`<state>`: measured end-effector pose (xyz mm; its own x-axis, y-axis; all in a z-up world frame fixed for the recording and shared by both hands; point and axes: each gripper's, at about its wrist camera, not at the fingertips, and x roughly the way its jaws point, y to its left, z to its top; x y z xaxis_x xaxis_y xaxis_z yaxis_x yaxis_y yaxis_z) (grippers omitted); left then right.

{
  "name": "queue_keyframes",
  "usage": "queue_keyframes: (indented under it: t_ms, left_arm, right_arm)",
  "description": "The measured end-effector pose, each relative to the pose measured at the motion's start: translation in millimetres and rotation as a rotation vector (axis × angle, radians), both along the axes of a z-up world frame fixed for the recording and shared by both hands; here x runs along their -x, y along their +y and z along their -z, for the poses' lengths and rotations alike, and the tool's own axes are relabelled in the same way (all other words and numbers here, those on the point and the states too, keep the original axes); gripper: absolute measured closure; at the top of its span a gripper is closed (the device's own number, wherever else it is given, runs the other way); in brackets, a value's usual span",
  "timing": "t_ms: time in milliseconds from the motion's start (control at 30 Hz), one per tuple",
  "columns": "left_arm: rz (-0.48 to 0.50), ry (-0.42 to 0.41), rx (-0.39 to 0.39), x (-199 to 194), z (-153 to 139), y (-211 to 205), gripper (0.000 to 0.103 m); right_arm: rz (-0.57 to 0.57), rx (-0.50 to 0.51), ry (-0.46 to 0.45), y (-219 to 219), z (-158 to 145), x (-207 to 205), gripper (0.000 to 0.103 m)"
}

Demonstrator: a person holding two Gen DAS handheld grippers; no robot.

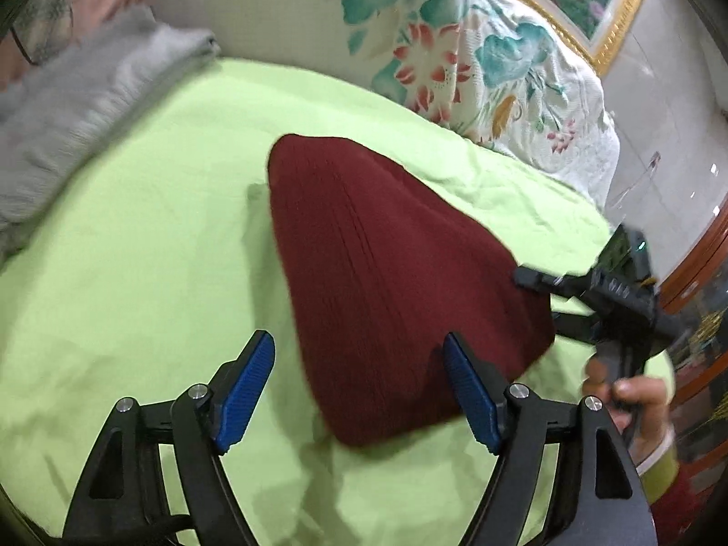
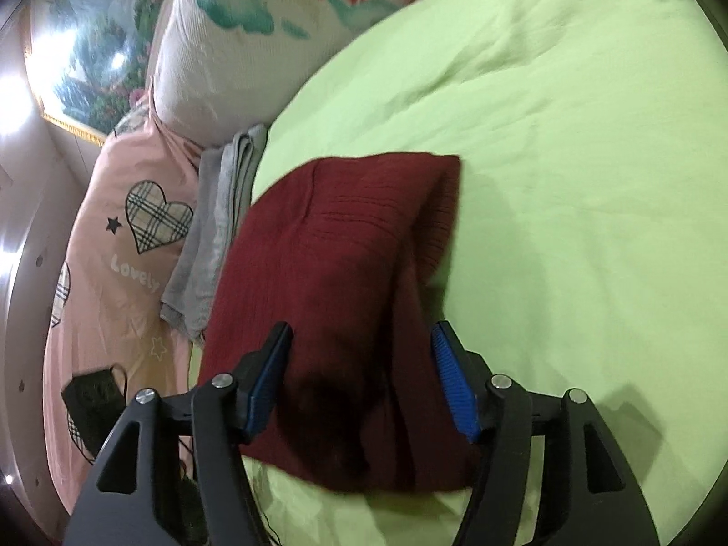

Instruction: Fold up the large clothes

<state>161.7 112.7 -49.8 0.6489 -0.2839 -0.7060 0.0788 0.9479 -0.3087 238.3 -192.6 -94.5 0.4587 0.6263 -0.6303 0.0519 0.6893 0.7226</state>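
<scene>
reading the only legible text: the word "lovely" is printed in white on the pink heart-print cover [image 2: 113, 245], beside a plaid heart and a small black star.

task item: the dark red knit garment [image 1: 386, 273] lies folded into a compact shape on the lime green sheet [image 1: 136, 273], roughly central in both views.

left gripper [image 1: 359, 386]: fingers spread wide, empty, blue pads on either side of the garment's near edge and above it.

right gripper [image 2: 361, 377]: fingers released, spread over the near end of the garment; contact with the fabric cannot be confirmed.

view differences:
- left wrist view only: the right gripper seen from the side at the garment's right edge, the person's hand [image 1: 632, 391] on its handle, and a gilt picture frame [image 1: 605, 32].
- right wrist view only: the pink cover's print and a black device with cable [image 2: 93, 396] lying on it.
- both views: a folded grey cloth [image 1: 82, 109] and a floral quilt [image 1: 477, 54].

limits: both views are motion-blurred; the garment's type and its underside are not discernible.
</scene>
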Motion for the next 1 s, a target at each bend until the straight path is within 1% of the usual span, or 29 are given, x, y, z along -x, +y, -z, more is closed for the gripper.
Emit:
queue_keyframes:
  t_ms: [67,133,200,267,367,467,500,533,567,600,633,733,767,800,867,967,1000]
  left_arm:
    - [0.01,-0.016,-0.043,17.8,0.5,-7.7,0.026]
    - [0.014,-0.027,-0.124,29.5,6.2,-20.8,0.026]
    - [0.024,-0.024,-0.195,32.7,14.0,-31.5,0.026]
    - [0.011,-0.033,-0.272,32.5,20.8,-40.9,0.026]
    - [-0.022,-0.063,-0.357,28.3,26.4,-46.6,0.028]
    - [-0.026,-0.085,-0.422,26.9,31.9,-51.4,0.035]
    - [-0.02,-0.092,-0.437,26.6,33.1,-53.8,0.044]
    - [0.0,-0.102,-0.453,26.6,33.3,-58.0,0.062]
    - [0.02,-0.117,-0.484,26.3,33.0,-64.3,0.068]
    - [0.023,-0.136,-0.528,26.6,31.3,-69.9,0.077]
    - [0.033,-0.157,-0.567,27.9,29.0,-76.4,0.084]
    - [0.062,-0.23,-0.662,38.1,20.4,-93.2,0.088]
    - [0.078,-0.238,-0.692,39.5,21.2,-98.3,0.089]
    - [0.088,-0.238,-0.729,40.2,25.8,-102.9,0.089]
    - [0.108,-0.238,-0.801,41.4,38.5,-112.5,0.089]
    - [0.143,-0.246,-0.869,46.8,53.2,-122.3,0.089]
    - [0.15,-0.245,-0.872,48.6,53.3,-122.6,0.088]
  right_arm:
    - [0.022,0.008,-0.017,-4.5,-6.2,13.7,0.039]
    - [0.029,0.017,-0.042,-3.3,-13.6,25.1,0.039]
    - [0.029,0.028,-0.063,1.4,-19.3,30.3,0.039]
    - [0.011,0.046,-0.084,6.6,-24.0,34.7,0.039]
    - [-0.023,0.063,-0.082,17.7,-23.8,34.2,0.039]
    - [-0.05,0.105,-0.051,29.9,-14.0,27.1,0.039]
    - [-0.057,0.11,-0.043,33.0,-9.2,24.5,0.044]
    - [-0.064,0.111,-0.034,35.8,-4.4,21.0,0.052]
    - [-0.07,0.116,-0.023,38.1,-1.2,17.9,0.077]
    - [-0.077,0.118,-0.01,39.1,1.1,15.2,0.082]
    - [-0.076,0.104,-0.017,37.5,-1.4,14.4,0.085]
    - [-0.057,0.077,-0.132,23.9,-26.6,25.1,0.091]
    - [-0.052,0.081,-0.156,19.1,-31.7,29.1,0.093]
    - [-0.048,0.096,-0.157,12.2,-32.2,31.9,0.094]
    - [-0.037,0.112,-0.108,3.5,-19.8,31.4,0.095]
    - [-0.03,0.144,-0.019,0.9,10.6,28.5,0.095]
    - [-0.033,0.154,-0.002,3.1,17.4,28.4,0.096]
